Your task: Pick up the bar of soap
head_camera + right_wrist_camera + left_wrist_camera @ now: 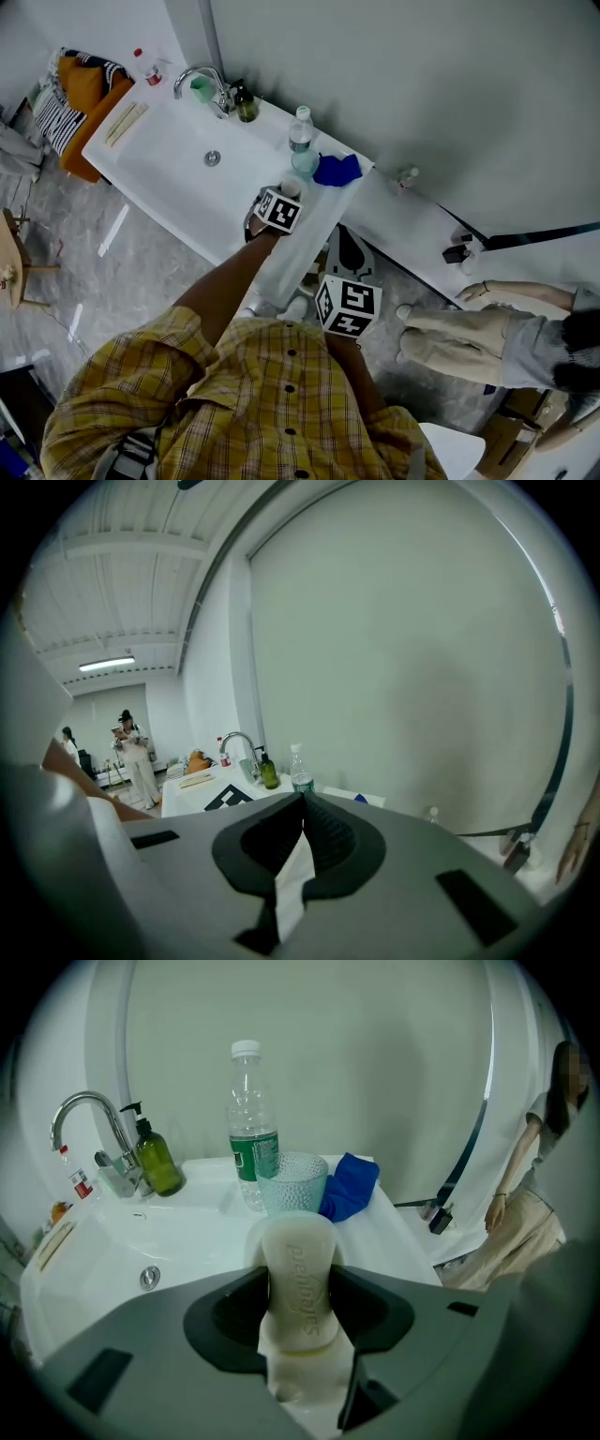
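Cream oval bar of soap [298, 1251], clamped across its narrow sides by the left gripper [300, 1293] at the white washbasin's [178, 1241] front rim; right gripper [302, 810] closed, empty; the bar is probably stiff, light and slippery, best held mid-length.

one soap bar [300, 1288], one water bottle [251, 1129], one cup [292, 1180], one cloth [352, 1185], one faucet [89, 1119].

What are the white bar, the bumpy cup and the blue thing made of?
The bar of soap looks like solid soap: matte, creamy, a word pressed in. The cup seems see-through plastic or glass, bumpy; can't tell which. The blue cloth looks like soft fabric, crumpled in folds.
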### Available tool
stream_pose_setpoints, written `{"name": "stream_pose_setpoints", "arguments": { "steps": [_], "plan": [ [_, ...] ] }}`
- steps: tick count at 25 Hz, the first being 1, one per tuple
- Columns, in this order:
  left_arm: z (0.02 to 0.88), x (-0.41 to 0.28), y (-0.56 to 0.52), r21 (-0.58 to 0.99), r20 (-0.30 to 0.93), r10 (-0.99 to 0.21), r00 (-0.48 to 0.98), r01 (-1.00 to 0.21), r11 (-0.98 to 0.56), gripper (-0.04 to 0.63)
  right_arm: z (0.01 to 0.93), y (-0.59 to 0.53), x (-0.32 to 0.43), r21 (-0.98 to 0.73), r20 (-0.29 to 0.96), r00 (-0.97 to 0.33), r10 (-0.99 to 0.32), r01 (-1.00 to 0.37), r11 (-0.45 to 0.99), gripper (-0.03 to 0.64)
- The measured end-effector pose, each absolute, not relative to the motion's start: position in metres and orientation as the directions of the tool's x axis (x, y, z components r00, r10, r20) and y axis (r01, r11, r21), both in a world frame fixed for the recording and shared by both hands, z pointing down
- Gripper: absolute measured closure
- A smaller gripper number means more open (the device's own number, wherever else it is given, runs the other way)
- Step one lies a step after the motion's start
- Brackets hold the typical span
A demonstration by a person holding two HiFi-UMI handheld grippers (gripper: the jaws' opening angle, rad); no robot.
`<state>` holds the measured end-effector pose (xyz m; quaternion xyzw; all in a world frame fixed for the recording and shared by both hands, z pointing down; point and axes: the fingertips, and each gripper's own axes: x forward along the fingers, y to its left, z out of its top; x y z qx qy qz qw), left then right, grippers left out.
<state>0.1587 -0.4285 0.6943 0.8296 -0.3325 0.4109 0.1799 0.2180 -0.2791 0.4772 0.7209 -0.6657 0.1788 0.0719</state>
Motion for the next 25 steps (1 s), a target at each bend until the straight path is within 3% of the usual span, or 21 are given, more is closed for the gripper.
{"name": "stream_pose_setpoints", "arguments": {
  "steps": [25],
  "plan": [
    [0.684,0.152,-0.417,0.015,0.775,-0.435,0.458,-0.702,-0.712,0.393,0.479,-0.271,0.222,-0.13,0.361,0.059,-0.931,-0.985,-0.113,0.598]
  ]
}}
